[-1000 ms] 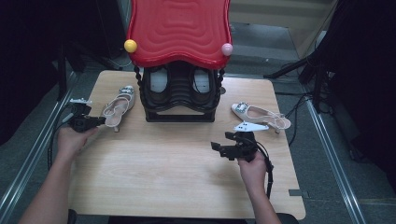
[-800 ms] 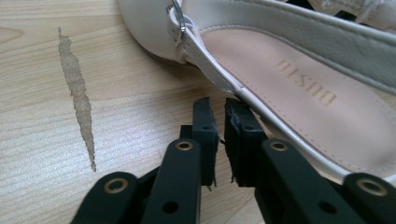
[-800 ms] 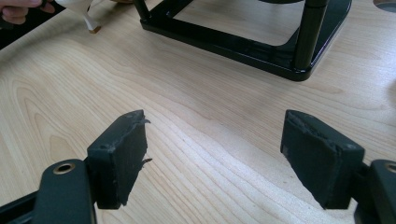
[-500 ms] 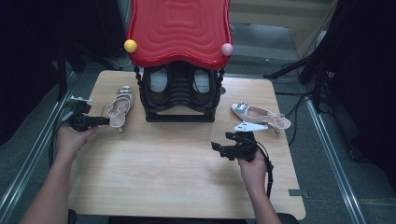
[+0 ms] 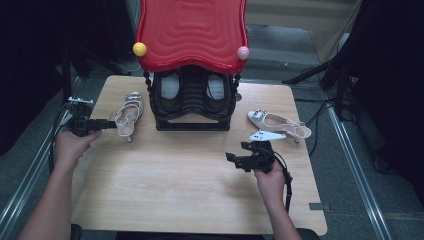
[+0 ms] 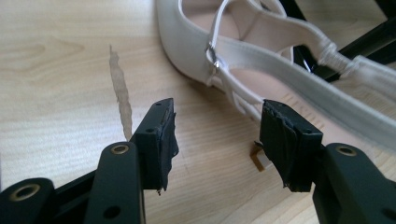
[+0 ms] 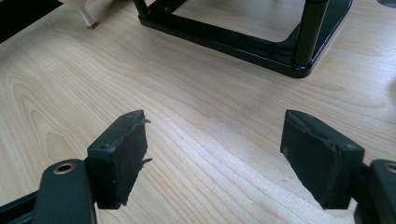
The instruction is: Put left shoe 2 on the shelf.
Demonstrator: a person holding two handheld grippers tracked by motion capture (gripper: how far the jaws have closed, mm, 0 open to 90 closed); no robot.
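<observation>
A pale slingback heeled shoe (image 5: 127,116) lies on the wooden table (image 5: 175,195), left of the rack. My left gripper (image 5: 111,123) points at its heel end. In the left gripper view the jaws (image 6: 217,121) have just been opening and stand open; the shoe (image 6: 243,51) lies just past the pads, untouched. A matching shoe (image 5: 277,124) lies to the right of the rack. My right gripper (image 5: 231,159) hovers open over bare wood, below that shoe, and points left. In the right gripper view (image 7: 215,140) nothing is between the pads.
A black shoe rack (image 5: 192,107) with a red wavy top (image 5: 192,30) stands at the table's back middle and holds a dark pair of shoes (image 5: 170,86). Its base bar (image 7: 243,42) lies ahead of my right gripper. Yellow (image 5: 139,49) and pink (image 5: 243,52) balls sit at the top's corners.
The left gripper's jaws have spread apart at the left shoe's heel end, and the shoe lies where it was. The right hand has stayed put.
</observation>
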